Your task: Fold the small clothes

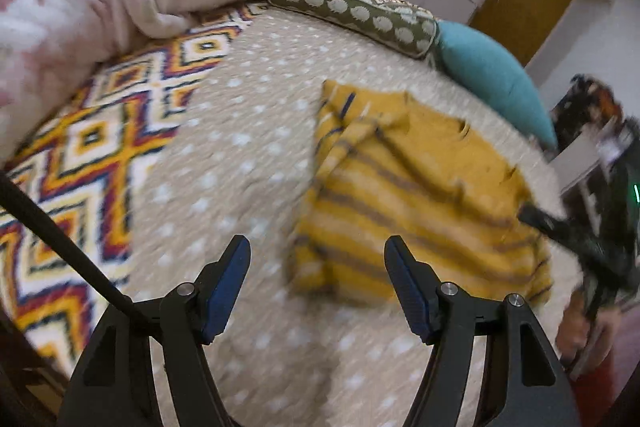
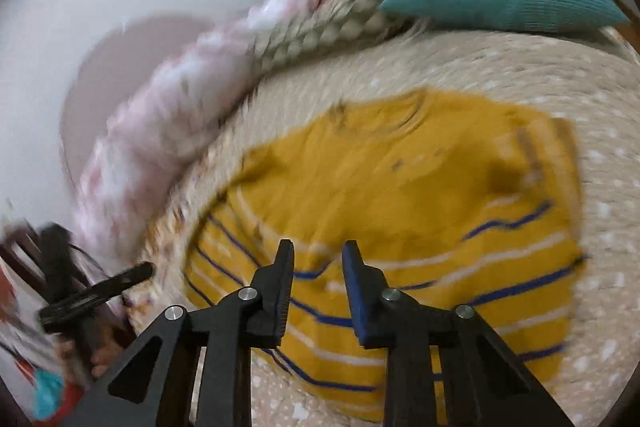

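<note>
A: Where is the yellow striped garment [image 2: 400, 211] lying?
B: Folded on the dotted bedspread [image 1: 224, 155]. The left tongs [image 1: 316, 287] are gaping wide, the right tongs [image 2: 318, 283] narrowly; both are holding nothing.

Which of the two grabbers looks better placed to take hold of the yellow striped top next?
Probably the right gripper: the yellow striped top lies straight under its open jaws. The left gripper hangs open over bare bedspread, beside the top.
</note>
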{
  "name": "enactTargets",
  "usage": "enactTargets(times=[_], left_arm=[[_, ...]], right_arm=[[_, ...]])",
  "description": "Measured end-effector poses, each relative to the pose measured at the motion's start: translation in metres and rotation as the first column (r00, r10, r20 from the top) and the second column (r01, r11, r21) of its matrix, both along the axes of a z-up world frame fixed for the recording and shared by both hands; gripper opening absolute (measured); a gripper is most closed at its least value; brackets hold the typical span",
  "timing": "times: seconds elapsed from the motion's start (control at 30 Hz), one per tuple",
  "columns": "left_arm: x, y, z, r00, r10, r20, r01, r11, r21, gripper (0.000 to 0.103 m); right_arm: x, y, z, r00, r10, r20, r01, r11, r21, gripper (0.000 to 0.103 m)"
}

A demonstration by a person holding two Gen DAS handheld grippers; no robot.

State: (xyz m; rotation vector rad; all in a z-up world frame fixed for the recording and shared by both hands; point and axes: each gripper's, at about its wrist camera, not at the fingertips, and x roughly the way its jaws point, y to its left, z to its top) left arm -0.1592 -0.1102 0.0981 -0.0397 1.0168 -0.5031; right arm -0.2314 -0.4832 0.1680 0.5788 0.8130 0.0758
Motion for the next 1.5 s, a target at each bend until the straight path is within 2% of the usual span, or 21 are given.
enactTargets(times=[0.1, 0.17, 0.2, 0.27, 0.33, 0.4, 0.47, 0.57, 0.67, 0.77, 0.83, 0.87, 0.97, 1.03, 1.13, 1.2, 1.33, 1.47, 1.5], left_arm=[[-0.026, 0.013, -0.004, 1.0, 0.0, 0.024, -0.001, 0.999, 0.035, 0.068], [-0.041, 0.021, -0.003, 0.999, -0.003, 0.043, 0.001, 0.999, 0.044, 0.068], [-0.046, 0.024, -0.001, 0.998, -0.002, 0.058, 0.0, 0.999, 0.047, 0.068], [-0.059, 0.038, 0.003, 0.995, 0.003, 0.098, -0.009, 0.998, 0.057, 0.069], [-0.063, 0.051, 0.003, 0.993, 0.015, 0.121, -0.022, 0.998, 0.053, 0.07], [-0.063, 0.06, 0.002, 0.992, 0.032, 0.122, -0.037, 0.998, 0.04, 0.07], [-0.06, 0.073, -0.003, 0.992, 0.051, 0.112, -0.054, 0.998, 0.021, 0.07], [-0.058, 0.083, -0.008, 0.992, 0.068, 0.105, -0.07, 0.997, 0.019, 0.07], [-0.062, 0.093, -0.01, 0.991, 0.079, 0.106, -0.082, 0.996, 0.024, 0.07], [-0.066, 0.105, -0.014, 0.989, 0.098, 0.109, -0.103, 0.994, 0.04, 0.07], [-0.067, 0.112, -0.017, 0.989, 0.104, 0.103, -0.109, 0.993, 0.048, 0.07], [-0.067, 0.116, -0.018, 0.989, 0.111, 0.1, -0.116, 0.992, 0.044, 0.07], [-0.064, 0.126, -0.021, 0.987, 0.132, 0.091, -0.135, 0.99, 0.03, 0.07], [-0.063, 0.133, -0.023, 0.985, 0.154, 0.082, -0.155, 0.988, 0.013, 0.07], [-0.063, 0.139, -0.024, 0.983, 0.17, 0.068, -0.17, 0.985, -0.008, 0.07], [-0.064, 0.14, -0.025, 0.983, 0.171, 0.063, -0.17, 0.985, -0.012, 0.07], [-0.074, 0.141, -0.019, 0.983, 0.162, 0.084, -0.161, 0.987, -0.018, 0.07], [-0.081, 0.145, -0.016, 0.982, 0.166, 0.09, -0.163, 0.986, -0.037, 0.07], [-0.082, 0.146, -0.016, 0.982, 0.166, 0.09, -0.163, 0.986, -0.044, 0.07]], right_arm=[[0.043, 0.022, -0.03, 0.993, 0.008, -0.121, -0.017, 0.997, -0.08, 0.021], [0.07, 0.023, -0.05, 0.978, -0.049, -0.202, 0.005, 0.977, -0.213, 0.011], [0.079, 0.023, -0.053, 0.975, -0.067, -0.213, 0.013, 0.969, -0.246, 0.011], [0.088, 0.024, -0.041, 0.969, -0.117, -0.219, 0.049, 0.955, -0.292, 0.011], [0.085, 0.036, -0.014, 0.982, -0.129, -0.141, 0.072, 0.934, -0.349, 0.014], [0.083, 0.053, 0.009, 0.994, -0.07, -0.082, 0.036, 0.931, -0.363, 0.014], [0.096, 0.078, 0.017, 0.996, 0.006, -0.088, -0.038, 0.929, -0.368, 0.014], [0.132, 0.117, 0.005, 0.985, 0.083, -0.149, -0.14, 0.893, -0.428, 0.014], [0.172, 0.147, -0.013, 0.972, 0.1, -0.211, -0.195, 0.843, -0.502, 0.014], [0.214, 0.165, -0.034, 0.943, 0.143, -0.3, -0.281, 0.825, -0.49, 0.014], [0.225, 0.175, -0.031, 0.947, 0.119, -0.298, -0.272, 0.792, -0.547, 0.014], [0.222, 0.179, -0.024, 0.955, 0.125, -0.269, -0.26, 0.789, -0.557, 0.014], [0.188, 0.186, 0.014, 0.974, 0.172, -0.147, -0.224, 0.815, -0.534, 0.014], [0.157, 0.198, 0.029, 0.964, 0.246, -0.106, -0.264, 0.814, -0.517, 0.014], [0.112, 0.218, 0.03, 0.928, 0.36, -0.099, -0.364, 0.81, -0.461, 0.014], [0.091, 0.235, 0.019, 0.904, 0.413, -0.111, -0.416, 0.79, -0.45, 0.014], [0.067, 0.272, -0.016, 0.871, 0.459, -0.172, -0.477, 0.713, -0.514, 0.014], [0.076, 0.285, -0.046, 0.907, 0.335, -0.256, -0.417, 0.619, -0.665, 0.013], [0.078, 0.284, -0.051, 0.909, 0.317, -0.27, -0.414, 0.617, -0.669, 0.012]])
